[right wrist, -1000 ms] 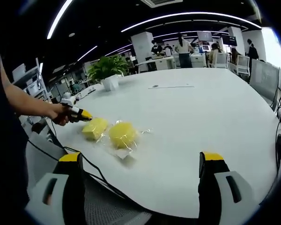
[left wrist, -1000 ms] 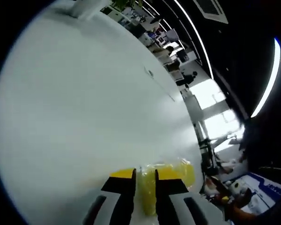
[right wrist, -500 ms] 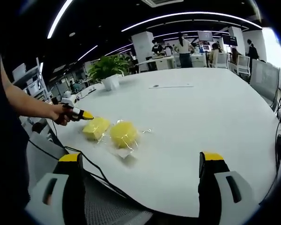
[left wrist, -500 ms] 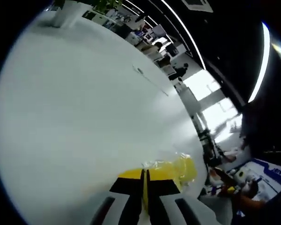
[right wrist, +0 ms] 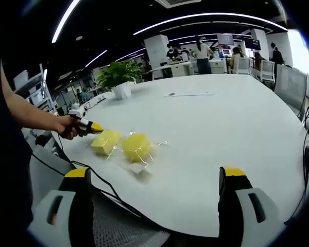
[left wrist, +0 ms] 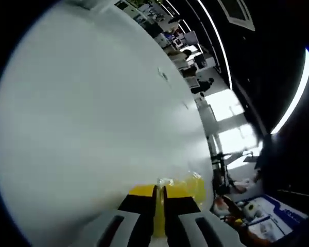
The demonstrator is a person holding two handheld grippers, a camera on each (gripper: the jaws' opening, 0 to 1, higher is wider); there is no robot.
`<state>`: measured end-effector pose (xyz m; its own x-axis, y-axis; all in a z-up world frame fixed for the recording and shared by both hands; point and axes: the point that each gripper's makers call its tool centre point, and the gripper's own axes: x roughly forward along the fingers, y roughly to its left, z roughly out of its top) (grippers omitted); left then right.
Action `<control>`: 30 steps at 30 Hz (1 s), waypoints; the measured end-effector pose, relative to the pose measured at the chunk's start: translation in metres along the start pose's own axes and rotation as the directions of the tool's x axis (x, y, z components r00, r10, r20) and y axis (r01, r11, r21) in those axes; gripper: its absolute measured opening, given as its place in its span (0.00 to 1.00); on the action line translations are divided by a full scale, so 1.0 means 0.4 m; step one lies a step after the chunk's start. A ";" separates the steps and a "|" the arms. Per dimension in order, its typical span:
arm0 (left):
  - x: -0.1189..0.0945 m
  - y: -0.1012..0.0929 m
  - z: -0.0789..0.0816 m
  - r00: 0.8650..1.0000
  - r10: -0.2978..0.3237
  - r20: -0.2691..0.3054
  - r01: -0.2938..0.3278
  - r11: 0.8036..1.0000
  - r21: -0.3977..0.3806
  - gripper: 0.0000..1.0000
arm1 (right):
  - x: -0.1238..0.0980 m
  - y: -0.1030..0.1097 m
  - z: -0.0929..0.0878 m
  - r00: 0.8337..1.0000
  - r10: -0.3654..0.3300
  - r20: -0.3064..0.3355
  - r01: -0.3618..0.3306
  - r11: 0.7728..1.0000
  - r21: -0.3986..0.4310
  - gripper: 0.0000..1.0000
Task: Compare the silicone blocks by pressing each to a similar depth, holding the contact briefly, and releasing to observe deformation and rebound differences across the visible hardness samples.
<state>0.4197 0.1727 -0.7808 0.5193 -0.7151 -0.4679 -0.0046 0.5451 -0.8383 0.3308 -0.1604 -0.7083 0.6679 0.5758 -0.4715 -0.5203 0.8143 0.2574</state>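
Observation:
Two yellow silicone blocks in clear wrap lie near the white table's point(right wrist: 211, 118) left edge: a squarish block point(right wrist: 105, 142) and a rounder block point(right wrist: 136, 147) beside it. A person's hand point(right wrist: 67, 126) holds my left gripper point(right wrist: 94, 126), whose yellow tips touch the squarish block's far left side. In the left gripper view, my left gripper point(left wrist: 159, 191) has its jaws together with only a thin slit between them. A yellow block point(left wrist: 194, 186) in wrap shows just beyond them and to the right. My right gripper point(right wrist: 154, 172) hangs wide open over the table's near edge, well short of the blocks.
A potted plant point(right wrist: 118, 77) stands at the table's far left. A black cable point(right wrist: 95, 177) runs along the near-left edge below the blocks. A thin flat item point(right wrist: 188, 94) lies far back on the table. People and desks fill the room behind.
The left jaws, slightly apart around yellow material a second ago, have come together and stay so. The left view has swung a little. The blocks and my right gripper have barely moved.

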 end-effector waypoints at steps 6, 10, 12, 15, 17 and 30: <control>0.001 0.000 0.000 1.000 0.005 0.002 -0.005 1.000 -0.006 0.04 | -0.003 -0.004 0.002 1.000 -0.004 0.000 0.004 1.000 0.001 0.96; 0.000 -0.007 -0.003 0.999 0.024 -0.023 -0.022 0.998 0.053 0.01 | -0.003 -0.004 0.001 1.000 -0.004 -0.003 0.004 1.000 -0.001 0.96; 0.000 -0.008 -0.003 0.999 0.027 -0.027 -0.025 0.997 0.068 0.00 | -0.003 -0.005 0.001 1.000 -0.004 -0.003 0.004 1.000 -0.001 0.96; 0.002 -0.006 -0.003 0.999 0.035 -0.030 -0.032 0.995 0.096 0.00 | -0.003 -0.005 0.000 1.000 -0.004 -0.003 0.004 1.000 -0.002 0.96; 0.003 -0.011 -0.004 0.999 0.040 -0.026 -0.036 0.990 0.133 0.00 | -0.003 -0.003 0.002 1.000 -0.002 -0.004 0.002 1.000 -0.004 0.96; 0.002 -0.002 0.004 0.996 0.087 -0.010 -0.084 0.987 0.138 0.00 | 0.001 0.001 0.004 1.000 0.003 -0.010 -0.003 1.000 -0.010 0.96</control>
<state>0.4216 0.1722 -0.7800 0.5083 -0.6696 -0.5416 0.0697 0.6588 -0.7491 0.3319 -0.1597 -0.7070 0.6611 0.5771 -0.4794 -0.5274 0.8120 0.2502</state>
